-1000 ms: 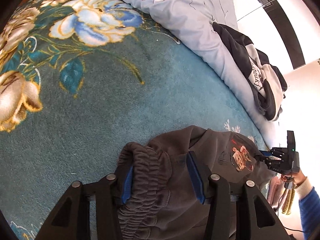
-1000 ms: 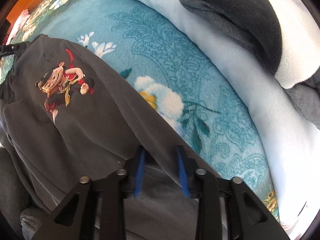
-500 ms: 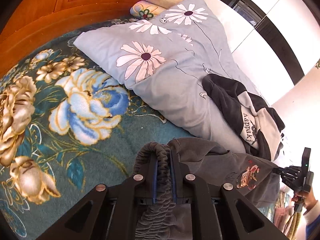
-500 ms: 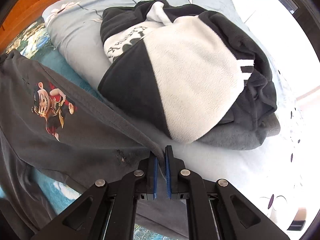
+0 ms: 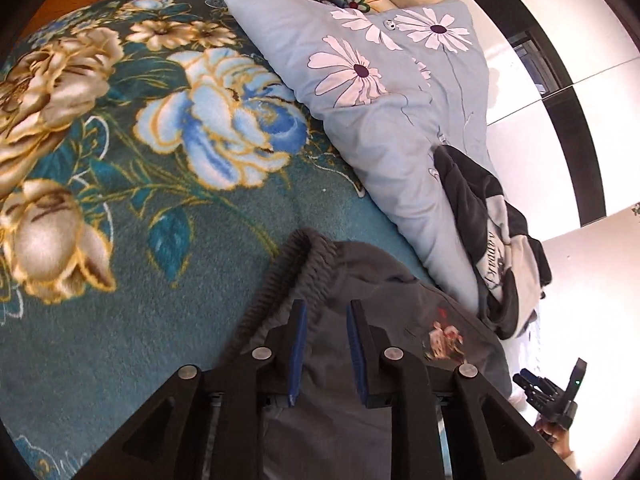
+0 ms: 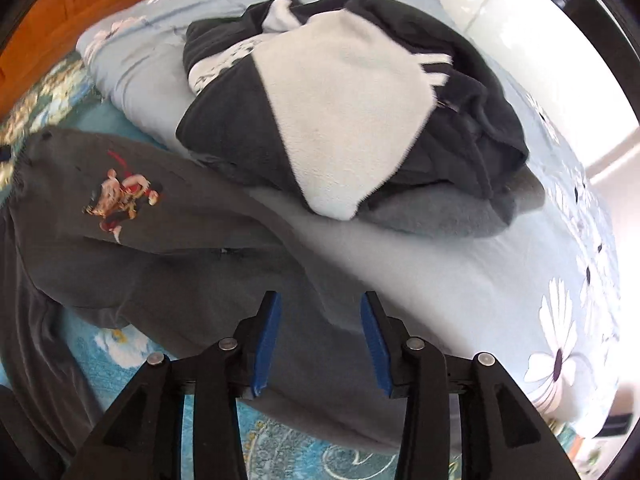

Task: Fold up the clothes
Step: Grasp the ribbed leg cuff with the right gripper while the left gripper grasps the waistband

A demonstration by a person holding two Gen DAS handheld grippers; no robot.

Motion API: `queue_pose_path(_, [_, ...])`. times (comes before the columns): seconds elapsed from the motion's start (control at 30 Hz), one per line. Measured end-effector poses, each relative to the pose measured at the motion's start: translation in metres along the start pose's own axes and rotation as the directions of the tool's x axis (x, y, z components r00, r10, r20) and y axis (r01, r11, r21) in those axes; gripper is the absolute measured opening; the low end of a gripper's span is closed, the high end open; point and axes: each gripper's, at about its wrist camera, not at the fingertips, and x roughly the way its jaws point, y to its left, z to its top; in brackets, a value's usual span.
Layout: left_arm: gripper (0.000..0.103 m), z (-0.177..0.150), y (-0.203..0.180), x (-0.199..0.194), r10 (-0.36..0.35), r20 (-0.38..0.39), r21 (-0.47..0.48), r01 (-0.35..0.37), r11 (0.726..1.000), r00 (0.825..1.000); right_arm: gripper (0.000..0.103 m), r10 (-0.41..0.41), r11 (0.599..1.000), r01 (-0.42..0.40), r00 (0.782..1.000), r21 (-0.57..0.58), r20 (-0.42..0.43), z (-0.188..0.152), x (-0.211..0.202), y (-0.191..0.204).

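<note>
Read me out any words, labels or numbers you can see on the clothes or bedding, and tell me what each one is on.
Black-and-white fleece garment: a line of dark script lettering on its white panel, seen sideways in the left wrist view; too distorted to read for certain.
Same garment in the right wrist view: the lettering is blurred, unreadable.
Dark grey trousers: only a cartoon figure print, no words.
Floral blanket and light blue quilt: flower patterns only, no text.

Both wrist views close above the bed, angled down, sharing the grey trousers (image 5: 360, 280)
</note>
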Motion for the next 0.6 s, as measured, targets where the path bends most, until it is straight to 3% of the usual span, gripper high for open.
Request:
queue_pose_path(0.1, [0.045, -0.036, 0.011, -0.032, 0.085, 0.039, 0.013, -0.085, 0.996, 0.996, 0.046, 0.062, 0.982, -0.063, 0.998, 0.176, 0.012, -0.054, -0.024, -0.014])
queue_pose_path(0.23, [0.046, -0.086, 0.042, -0.054, 0.140, 0.041, -0.081, -0.137, 0.987, 0.989, 0.046, 0.132, 0.908, -0.115, 0.991, 0.402, -0.015, -0.137, -0.037, 0.000])
queue_pose_path(0.37, [0.050, -0.125, 0.065, -0.060, 0.165, 0.011, -0.170, -0.161, 0.972, 0.986, 0.046, 0.152, 0.831, -0.117, 0.988, 0.544, -0.020, -0.251, -0.068, -0.008])
queue_pose_path(0.47, [0.054, -0.142, 0.069, -0.051, 0.157, -0.026, -0.209, -0.159, 0.965, 0.987, 0.047, 0.191, 0.740, -0.146, 0.982, 0.657, 0.003, -0.312, -0.077, -0.009])
queue_pose_path(0.6, [0.055, -0.153, 0.064, -0.034, 0.122, -0.079, -0.254, -0.138, 0.957, 0.989, 0.047, 0.273, 0.622, -0.212, 0.961, 0.754, 0.045, -0.359, -0.069, -0.007])
